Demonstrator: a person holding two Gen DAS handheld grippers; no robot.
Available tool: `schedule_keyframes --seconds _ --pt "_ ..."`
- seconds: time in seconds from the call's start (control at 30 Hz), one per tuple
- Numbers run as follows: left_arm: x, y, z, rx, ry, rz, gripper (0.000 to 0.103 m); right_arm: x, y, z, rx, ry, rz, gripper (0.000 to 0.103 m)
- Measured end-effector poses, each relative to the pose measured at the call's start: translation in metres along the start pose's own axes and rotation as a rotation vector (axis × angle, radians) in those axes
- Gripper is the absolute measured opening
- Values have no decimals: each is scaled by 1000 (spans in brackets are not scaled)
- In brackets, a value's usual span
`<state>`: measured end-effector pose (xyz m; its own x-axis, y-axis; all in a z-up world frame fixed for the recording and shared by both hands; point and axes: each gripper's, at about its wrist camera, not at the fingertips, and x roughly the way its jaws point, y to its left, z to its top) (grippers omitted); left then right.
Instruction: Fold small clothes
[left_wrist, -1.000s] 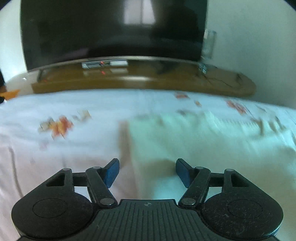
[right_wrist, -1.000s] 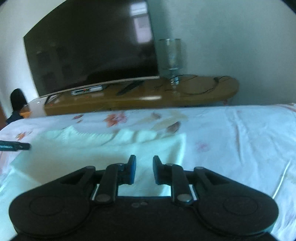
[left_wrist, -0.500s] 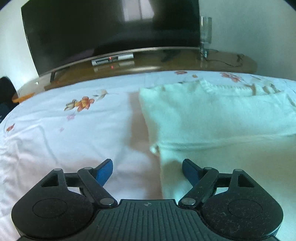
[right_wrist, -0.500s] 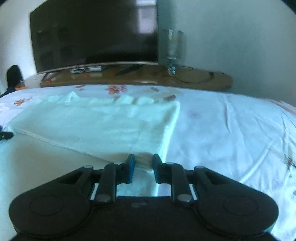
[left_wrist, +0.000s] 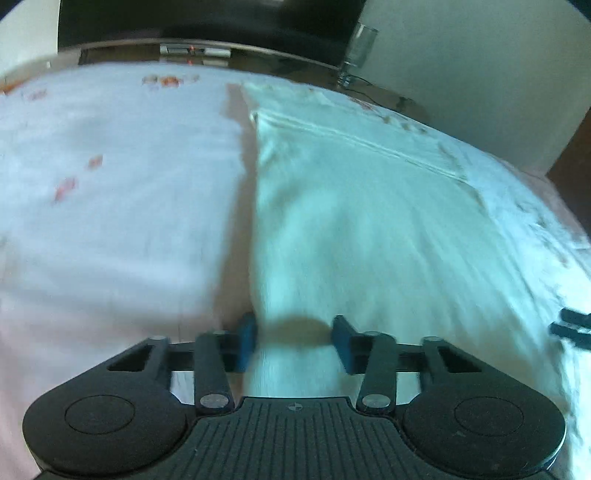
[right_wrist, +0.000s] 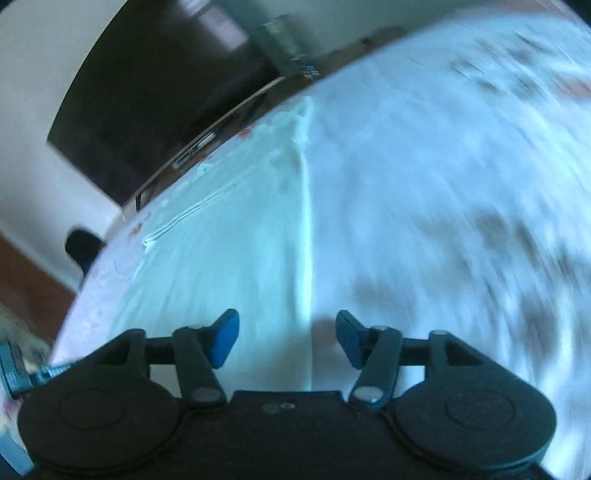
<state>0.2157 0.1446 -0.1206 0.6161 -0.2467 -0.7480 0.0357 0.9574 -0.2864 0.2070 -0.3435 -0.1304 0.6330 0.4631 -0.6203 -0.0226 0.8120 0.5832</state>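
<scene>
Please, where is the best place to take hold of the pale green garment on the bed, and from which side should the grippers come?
Probably at the two near corners of the pale green garment. It lies flat on the bed sheet with straight side edges. The left gripper straddles its left edge and the right gripper its right edge, so come low from the near side.

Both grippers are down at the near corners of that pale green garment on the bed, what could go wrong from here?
1. The left gripper, its jaws just closing around the garment's left edge, may pinch the bed sheet underneath too.
2. The right gripper, jaws just opening, straddles the right edge; it may catch only one layer, leaving the fold crooked.
3. Both views are blurred by motion, so either grip may miss.
</scene>
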Motion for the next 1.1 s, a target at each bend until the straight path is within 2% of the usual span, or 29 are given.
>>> schedule_keyframes --seconds 0.07,0.23,0.27,0.3,0.37,0.5,0.53,0.6,0.63,0.67,0.7,0.73,0.77,0.87,0.97,1.03,1.1 --pt "-13 6 -20 -40 -2 -25 38 -15 -7 -21 42 16 16 59" --pt "-28 24 -51 -213 13 -173 40 -40 -13 -60 109 37 95 57" --pt "-30 28 -57 -261 10 -222 52 -41 -16 -64 147 43 119 54" --pt "-30 33 -63 -311 4 -263 55 -42 -18 -68 178 51 141 52" --pt "-28 32 -71 -340 -7 -289 55 -39 -15 -73 214 61 174 45" --pt "-24 30 -71 -326 -11 -292 54 -33 -9 -78 235 50 172 42" --pt "-24 31 -71 -321 -10 -295 52 -34 -10 -78 242 50 179 40" --pt "-23 31 -71 -306 -6 -269 35 -30 -10 -76 238 48 167 37" --pt "-22 31 -70 -300 -5 -250 30 -26 -9 -73 234 56 163 33" --pt "-22 32 -70 -305 -6 -229 15 -26 -8 -75 227 60 154 23" --pt "-21 36 -72 -319 -6 -206 8 -27 -8 -77 206 69 128 17" --pt "-19 40 -75 -342 -15 -209 8 -22 -2 -75 164 80 97 7" --pt "-20 42 -78 -360 -27 -217 5 -18 4 -73 129 82 65 7" --pt "-30 38 -79 -343 -69 -231 4 -20 20 -71 44 57 22 5" --pt "-46 39 -80 -327 -121 -246 4 -35 33 -65 -7 7 53 5" --pt "-47 42 -85 -322 -124 -223 4 -45 36 -61 -31 -22 65 5" --pt "-37 44 -91 -322 -92 -204 4 -49 31 -63 -41 -32 67 5"
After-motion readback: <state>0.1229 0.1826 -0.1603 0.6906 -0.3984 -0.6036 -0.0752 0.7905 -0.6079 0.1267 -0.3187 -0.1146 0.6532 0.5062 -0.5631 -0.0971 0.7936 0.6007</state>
